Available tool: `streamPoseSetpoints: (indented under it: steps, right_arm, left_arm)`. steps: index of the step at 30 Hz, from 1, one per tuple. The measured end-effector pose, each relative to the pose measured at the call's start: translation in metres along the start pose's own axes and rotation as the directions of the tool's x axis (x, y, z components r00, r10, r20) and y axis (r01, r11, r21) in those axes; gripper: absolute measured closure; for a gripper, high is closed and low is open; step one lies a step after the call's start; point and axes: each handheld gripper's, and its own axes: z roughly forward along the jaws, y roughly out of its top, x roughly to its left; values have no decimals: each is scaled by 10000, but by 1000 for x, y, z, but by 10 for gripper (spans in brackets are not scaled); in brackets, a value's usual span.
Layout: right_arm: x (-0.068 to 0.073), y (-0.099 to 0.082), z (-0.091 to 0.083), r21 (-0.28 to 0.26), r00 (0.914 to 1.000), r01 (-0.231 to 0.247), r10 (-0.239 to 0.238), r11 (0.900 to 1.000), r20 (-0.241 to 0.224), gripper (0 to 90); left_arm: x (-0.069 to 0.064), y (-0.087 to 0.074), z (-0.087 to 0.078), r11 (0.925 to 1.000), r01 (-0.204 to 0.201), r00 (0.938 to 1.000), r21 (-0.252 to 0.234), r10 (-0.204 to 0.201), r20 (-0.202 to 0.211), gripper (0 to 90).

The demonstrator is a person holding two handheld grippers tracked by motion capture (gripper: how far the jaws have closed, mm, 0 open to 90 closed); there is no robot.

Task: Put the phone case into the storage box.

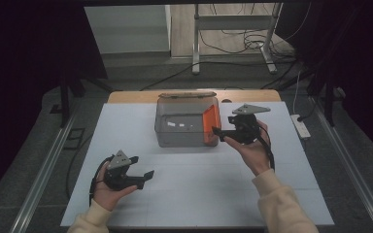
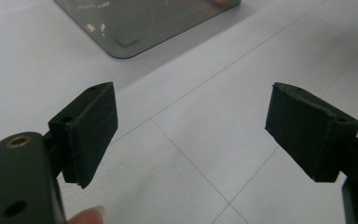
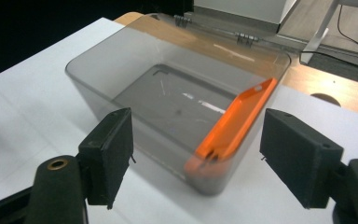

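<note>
A translucent grey plastic box (image 1: 179, 138) stands in the middle of the white table top, its lid folded back. Inside it a flat orange case (image 1: 211, 121) leans on edge against the right wall. My right gripper (image 1: 223, 125) hovers just right of the box and points at that wall, jaws open, nothing between them. In the right gripper view the box (image 3: 102, 88) and the orange case (image 3: 235, 123) lie right ahead of my open right gripper (image 3: 200, 149). My left gripper (image 1: 143, 166) rests low at the front left, open. In its own view the left gripper (image 2: 191, 130) frames bare table, with the box corner (image 2: 135, 23) farther off.
The white board (image 1: 199, 194) lies on a wooden table whose edge (image 1: 252, 95) shows at the back. A white power strip (image 1: 301, 126) lies off the right side. Metal stand legs (image 1: 195, 48) and cables are on the floor behind.
</note>
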Motion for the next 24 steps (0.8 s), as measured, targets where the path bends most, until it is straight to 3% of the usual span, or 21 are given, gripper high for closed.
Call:
streamPoseSetpoints:
  steps: [10, 13, 18, 24]
  right_arm:
    - [-11, -59, -39, -367, 9991, 195, -208, 9991, -358, 199]
    - [-18, -81, -53, -321, 9992, -12, -2, 9995, -412, 190]
    - [-29, -114, -71, -129, 9999, 24, -25, 9999, -104, 157]
    - [-45, -145, -80, -47, 9990, -443, 443, 9990, 22, 141]
  left_arm:
    - [1, 0, 1, 10000, 23, 10000, 14, -23, -18, 170]
    - [1, -1, 2, 10000, 12, 10000, 40, -12, -23, 170]
    - [1, -1, 2, 10000, -33, 10000, 11, 33, -13, 168]
    - [0, -1, 3, 9999, -114, 9999, -30, 113, -10, 167]
